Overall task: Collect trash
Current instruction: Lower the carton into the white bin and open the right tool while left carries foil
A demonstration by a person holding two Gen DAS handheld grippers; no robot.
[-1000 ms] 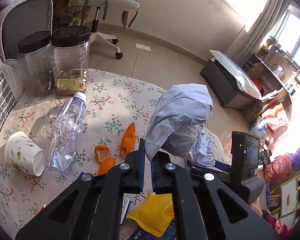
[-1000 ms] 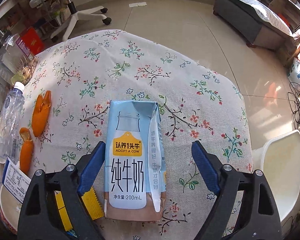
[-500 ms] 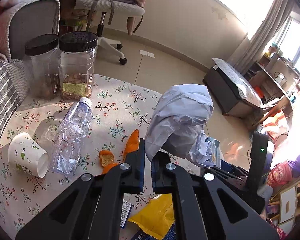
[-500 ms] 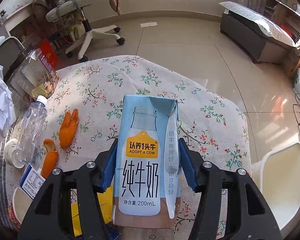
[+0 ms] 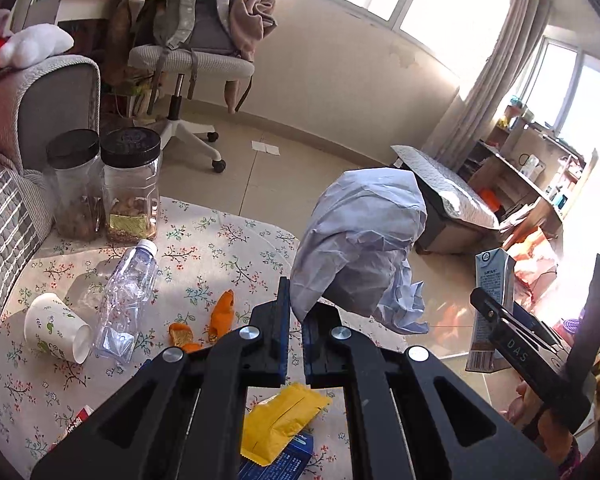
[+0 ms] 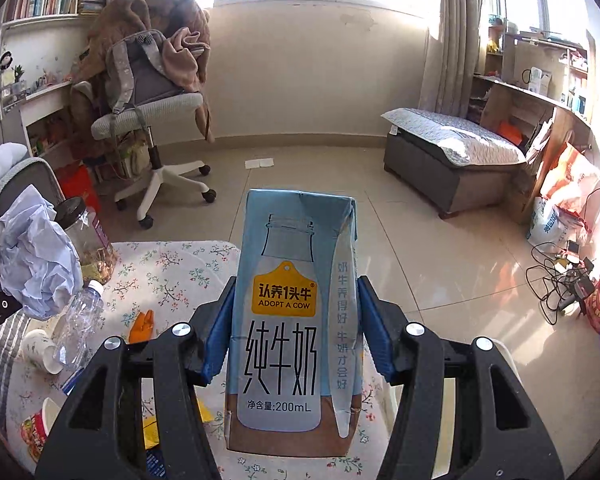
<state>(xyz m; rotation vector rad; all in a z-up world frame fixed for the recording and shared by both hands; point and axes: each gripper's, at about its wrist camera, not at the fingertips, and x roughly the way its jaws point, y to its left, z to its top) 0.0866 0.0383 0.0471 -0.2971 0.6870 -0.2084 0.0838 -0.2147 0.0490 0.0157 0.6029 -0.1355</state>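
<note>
The right tongs [image 6: 296,332] squeeze a blue milk carton [image 6: 296,320] upright between their blue pads, up off the flowered table [image 6: 172,268]. The left tongs [image 5: 295,320] pinch a crumpled pale paper wad [image 5: 360,240] at their tips. Below them lie a plastic bottle [image 5: 126,304], a paper cup [image 5: 56,332] and orange peels [image 5: 222,314].

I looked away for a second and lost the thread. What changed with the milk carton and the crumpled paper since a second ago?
The right gripper, open around the milk carton a second ago, shut on it and lifted it off the table. The left gripper stayed shut on the crumpled paper, rising a little. The bottle, paper cup and orange peels lie as before.
</note>
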